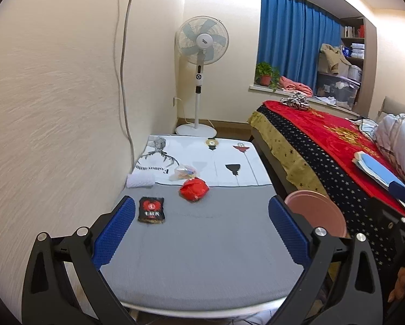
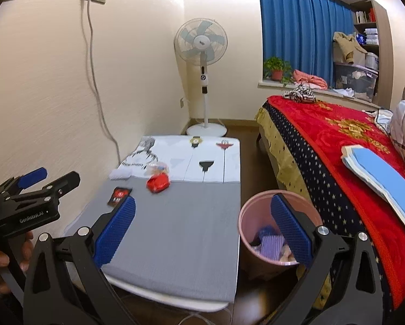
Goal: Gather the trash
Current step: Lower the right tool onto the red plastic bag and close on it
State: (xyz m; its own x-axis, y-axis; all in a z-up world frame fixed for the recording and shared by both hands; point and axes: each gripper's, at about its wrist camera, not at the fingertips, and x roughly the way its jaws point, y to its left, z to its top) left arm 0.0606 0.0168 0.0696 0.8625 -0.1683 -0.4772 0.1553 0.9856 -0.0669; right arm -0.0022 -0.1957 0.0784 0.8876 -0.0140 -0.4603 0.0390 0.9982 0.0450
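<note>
A low table with a grey top (image 1: 202, 243) holds a black and red packet (image 1: 151, 210), a crumpled red wrapper (image 1: 194, 189), a clear plastic bag (image 1: 184, 172) and a white tissue wad (image 1: 140, 181). A pink bin (image 2: 259, 211) with trash inside stands on the floor to the table's right. My left gripper (image 1: 202, 233) is open and empty above the near table, the packet just past its left finger. My right gripper (image 2: 202, 230) is open and empty, its right finger over the bin. The left gripper also shows in the right wrist view (image 2: 49, 180).
A white printed cloth (image 1: 202, 159) covers the table's far half. A standing fan (image 1: 201, 43) is in the corner. A bed with a red blanket (image 2: 351, 146) runs along the right. A cable (image 2: 99, 103) hangs down the left wall.
</note>
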